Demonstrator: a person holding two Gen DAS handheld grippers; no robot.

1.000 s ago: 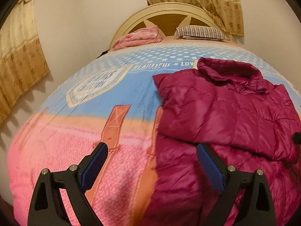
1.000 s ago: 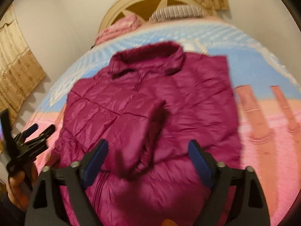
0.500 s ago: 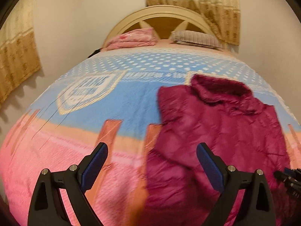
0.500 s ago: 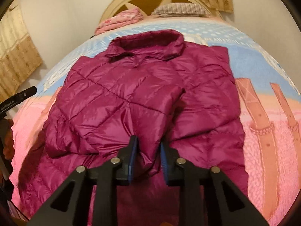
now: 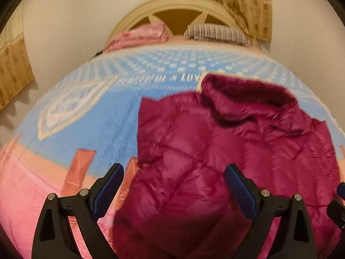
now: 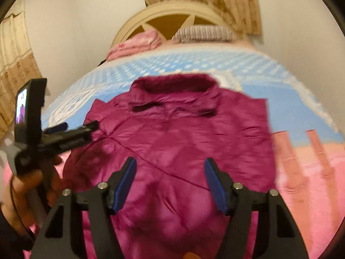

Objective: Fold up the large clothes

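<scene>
Lying flat on the bed (image 5: pixel 90 116), the magenta puffer jacket (image 6: pixel 179 138) has its collar (image 6: pixel 174 86) toward the headboard (image 6: pixel 168 15) and its near sleeve folded across the chest. It covers the right half of the blue-and-pink blanket in the left view, and sits dead centre in the right one. The right tool (image 6: pixel 170 183) hangs above the jacket's lower front, its blue pads parted about halfway; those jaws have just been opening, and nothing is pinched between them, only the quilted fabric showing below through the gap. The left tool (image 5: pixel 174 187) hovers over the jacket's left edge, pads spread wide and holding nothing. From the right view that left tool (image 6: pixel 79 127) shows side-on at the jacket's shoulder, a hand (image 6: pixel 32 185) wrapped round its grip and a small lit screen (image 6: pixel 21 108) on its back. Up by the headboard rest a pink folded bundle (image 5: pixel 140 34) and a striped pillow (image 5: pixel 217 32). Both views are a bit blurred.
</scene>
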